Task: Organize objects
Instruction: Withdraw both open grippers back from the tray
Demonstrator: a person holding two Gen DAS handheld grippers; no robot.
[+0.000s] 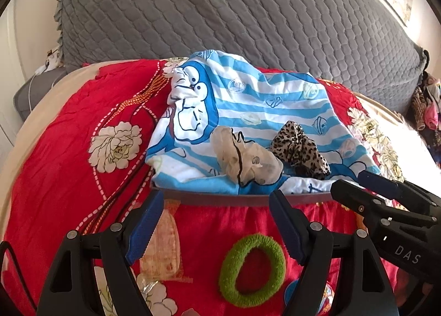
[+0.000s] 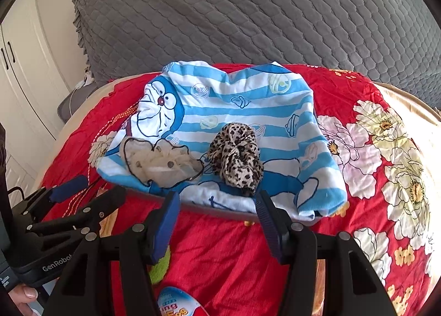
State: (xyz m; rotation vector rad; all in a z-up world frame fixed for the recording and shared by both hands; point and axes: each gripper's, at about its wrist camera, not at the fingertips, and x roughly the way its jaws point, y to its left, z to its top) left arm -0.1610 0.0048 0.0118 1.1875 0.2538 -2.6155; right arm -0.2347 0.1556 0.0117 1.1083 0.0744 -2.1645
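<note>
Under the striped cloth [image 1: 264,101] a grey tray [image 1: 220,200] is mostly hidden; left gripper [image 1: 217,233] and right gripper [image 2: 217,222] both spread, empty.

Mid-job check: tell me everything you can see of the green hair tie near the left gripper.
The green hair tie is a thick, fuzzy loop, terry-like in look, lime green, lying flat as an open oval on the red floral bedspread, which shows through its middle. It sits below the tray's grey edge, between and just ahead of the open left gripper fingers, untouched by them. In the right wrist view only a sliver shows behind a finger.
</note>
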